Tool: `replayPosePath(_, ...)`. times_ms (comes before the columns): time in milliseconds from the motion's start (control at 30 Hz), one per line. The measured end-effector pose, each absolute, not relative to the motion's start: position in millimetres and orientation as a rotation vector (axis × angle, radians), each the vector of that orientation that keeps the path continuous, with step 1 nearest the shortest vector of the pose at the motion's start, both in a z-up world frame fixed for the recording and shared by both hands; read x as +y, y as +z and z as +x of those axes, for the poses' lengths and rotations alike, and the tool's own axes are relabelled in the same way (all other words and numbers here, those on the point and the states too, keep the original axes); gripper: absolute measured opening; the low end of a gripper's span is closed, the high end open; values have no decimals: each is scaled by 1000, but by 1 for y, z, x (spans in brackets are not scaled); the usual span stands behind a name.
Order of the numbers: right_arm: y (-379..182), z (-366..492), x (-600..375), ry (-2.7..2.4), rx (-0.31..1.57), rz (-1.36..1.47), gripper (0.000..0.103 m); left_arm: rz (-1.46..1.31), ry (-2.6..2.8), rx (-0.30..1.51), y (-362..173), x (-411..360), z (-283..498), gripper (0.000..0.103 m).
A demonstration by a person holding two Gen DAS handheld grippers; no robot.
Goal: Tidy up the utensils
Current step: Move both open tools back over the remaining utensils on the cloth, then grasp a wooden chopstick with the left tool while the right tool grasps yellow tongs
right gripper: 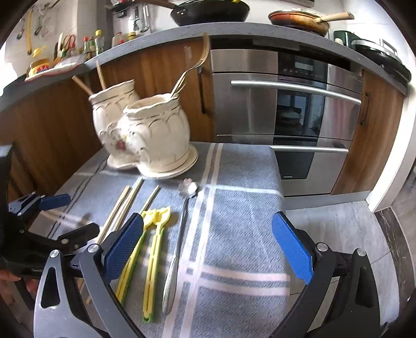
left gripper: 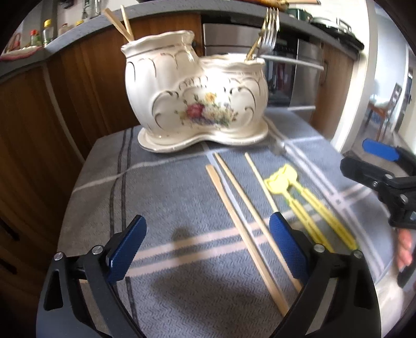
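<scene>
A cream ceramic two-pot utensil holder (left gripper: pixel 197 96) with painted flowers stands at the back of the cloth; it also shows in the right wrist view (right gripper: pixel 145 130). Its tall pot holds wooden chopsticks (left gripper: pixel 122 23), its low pot holds forks (left gripper: pixel 269 33). Loose wooden chopsticks (left gripper: pixel 241 215) lie on the cloth, with yellow training chopsticks (left gripper: pixel 306 202) to their right (right gripper: pixel 153 249) and a metal spoon (right gripper: pixel 179 234) beside those. My left gripper (left gripper: pixel 208 249) is open and empty above the chopsticks. My right gripper (right gripper: pixel 208 247) is open and empty over the spoon.
A grey-blue striped cloth (left gripper: pixel 182 286) covers the small table (right gripper: pixel 234 260). Wooden cabinets (left gripper: pixel 52 117) stand behind, a steel oven (right gripper: pixel 286 109) to the right. The counter (right gripper: pixel 234 28) carries pans and bottles. The table's right edge drops to the floor (right gripper: pixel 338 228).
</scene>
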State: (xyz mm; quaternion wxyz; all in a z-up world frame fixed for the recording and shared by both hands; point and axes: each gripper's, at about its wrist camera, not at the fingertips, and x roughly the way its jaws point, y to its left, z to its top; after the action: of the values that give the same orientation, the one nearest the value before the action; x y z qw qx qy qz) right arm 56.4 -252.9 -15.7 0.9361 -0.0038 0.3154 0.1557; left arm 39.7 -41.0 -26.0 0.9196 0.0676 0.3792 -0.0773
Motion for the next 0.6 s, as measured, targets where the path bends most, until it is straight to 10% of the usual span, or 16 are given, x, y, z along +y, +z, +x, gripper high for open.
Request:
replayPosePath(400,-27,52,-229,442,744,-65,40,152,-230,854,-34,-51,32,59)
replayPosePath(600,-33,50,-215,480,776,-106,29,198,-261,868,-36,-57,31,28)
